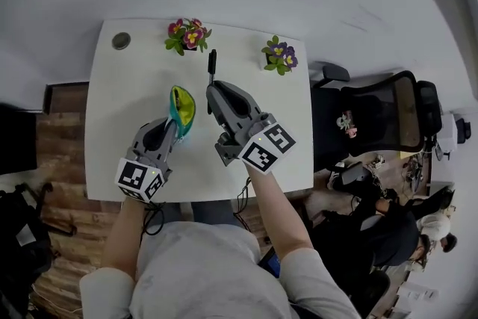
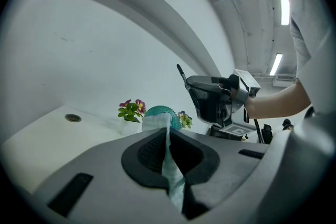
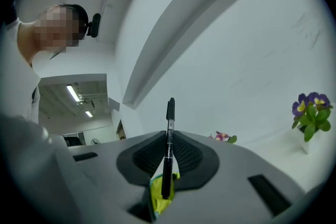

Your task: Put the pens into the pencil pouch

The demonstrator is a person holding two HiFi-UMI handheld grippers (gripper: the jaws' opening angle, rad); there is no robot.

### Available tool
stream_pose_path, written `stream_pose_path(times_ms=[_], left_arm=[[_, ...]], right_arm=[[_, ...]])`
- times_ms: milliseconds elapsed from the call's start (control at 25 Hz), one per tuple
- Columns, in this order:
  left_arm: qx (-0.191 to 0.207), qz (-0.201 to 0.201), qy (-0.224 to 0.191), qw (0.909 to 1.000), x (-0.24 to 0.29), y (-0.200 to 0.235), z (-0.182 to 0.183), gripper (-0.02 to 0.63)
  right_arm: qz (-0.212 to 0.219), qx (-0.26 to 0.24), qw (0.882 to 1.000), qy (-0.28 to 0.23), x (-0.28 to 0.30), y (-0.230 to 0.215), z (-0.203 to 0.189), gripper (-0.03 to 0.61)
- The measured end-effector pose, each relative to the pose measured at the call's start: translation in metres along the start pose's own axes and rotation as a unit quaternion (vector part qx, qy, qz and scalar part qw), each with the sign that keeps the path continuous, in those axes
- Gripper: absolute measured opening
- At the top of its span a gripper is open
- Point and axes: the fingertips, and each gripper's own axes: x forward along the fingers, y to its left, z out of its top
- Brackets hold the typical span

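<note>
A teal pencil pouch (image 1: 181, 109) with a yellow lining stands up from the white table (image 1: 119, 101), its mouth facing up. My left gripper (image 1: 173, 128) is shut on the pouch's edge; in the left gripper view the teal fabric (image 2: 157, 114) runs between the closed pads. My right gripper (image 1: 213, 90) is just right of the pouch and shut on a black pen (image 1: 212, 63) that sticks out beyond its tips. In the right gripper view the pen (image 3: 169, 134) stands upright between the pads, with the yellow pouch lining (image 3: 159, 195) below it. The left gripper view also shows the right gripper (image 2: 214, 98) raised, with the pen (image 2: 181, 73).
Two small flower pots stand at the table's far edge, one at the middle (image 1: 187, 34) and one to the right (image 1: 279, 56). A round cable grommet (image 1: 121, 40) sits in the far left corner. A black office chair (image 1: 388, 116) stands right of the table.
</note>
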Motion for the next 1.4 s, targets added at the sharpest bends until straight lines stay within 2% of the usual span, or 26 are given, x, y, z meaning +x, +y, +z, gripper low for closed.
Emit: stream_pose_path(times_ms=[400,840,1160,1400], left_arm=[[-0.006,0.010,-0.002,0.9999,-0.006,-0.001,-0.003,0.029],[-0.007,0.011,-0.001,0.9999,-0.005,0.001,-0.004,0.029],[-0.010,0.007,-0.001,0.9999,-0.004,0.002,-0.005,0.029],[-0.011,0.009,0.002,0.9999,-0.004,0.004,-0.006,0.029]], right_arm=[[0.016,0.008,0.999,0.028,0.036,0.008,-0.042,0.055],[0.032,-0.034,0.997,0.063,0.055,0.014,-0.069,0.057],[0.021,-0.043,0.998,0.030,0.062,0.015,-0.059,0.057],[0.027,-0.054,0.997,0.039,0.064,0.017,-0.068,0.057]])
